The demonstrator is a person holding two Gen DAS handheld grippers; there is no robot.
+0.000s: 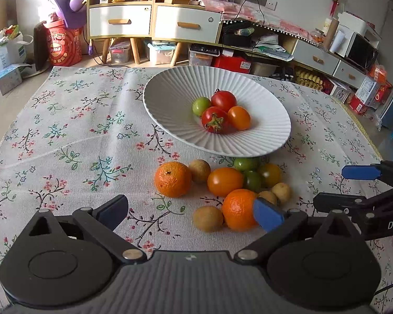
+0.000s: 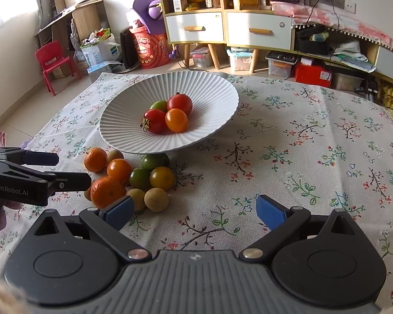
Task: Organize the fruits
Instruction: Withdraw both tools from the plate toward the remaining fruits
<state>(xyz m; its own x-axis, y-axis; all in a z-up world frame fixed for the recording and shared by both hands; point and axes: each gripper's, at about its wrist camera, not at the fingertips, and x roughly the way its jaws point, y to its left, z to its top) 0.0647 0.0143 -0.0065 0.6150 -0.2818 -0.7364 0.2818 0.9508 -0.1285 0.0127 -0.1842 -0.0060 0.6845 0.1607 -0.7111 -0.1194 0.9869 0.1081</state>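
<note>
A white ribbed bowl (image 1: 170, 86) (image 2: 214, 89) stands on the floral cloth, with two red tomatoes (image 1: 215, 119), a green one and an orange one inside. In front of it lies a loose pile: two mandarins (image 1: 173, 179) (image 2: 107, 192), an orange tomato (image 1: 224, 181) (image 2: 119, 170), green and yellow tomatoes, and small brown fruits (image 1: 207, 219) (image 2: 156, 199). My left gripper (image 1: 191, 213) (image 2: 65, 170) is open just above the near side of the pile, its right pad in front of the nearer mandarin (image 1: 238, 209). My right gripper (image 2: 195, 210) (image 1: 340, 187) is open over bare cloth to the right of the pile.
The floral cloth (image 2: 301, 144) covers the whole table; its far edge runs behind the bowl. Past it are a drawer cabinet (image 1: 154, 21), storage boxes on the floor, a red drum (image 1: 64, 47) and a red chair (image 2: 53, 62).
</note>
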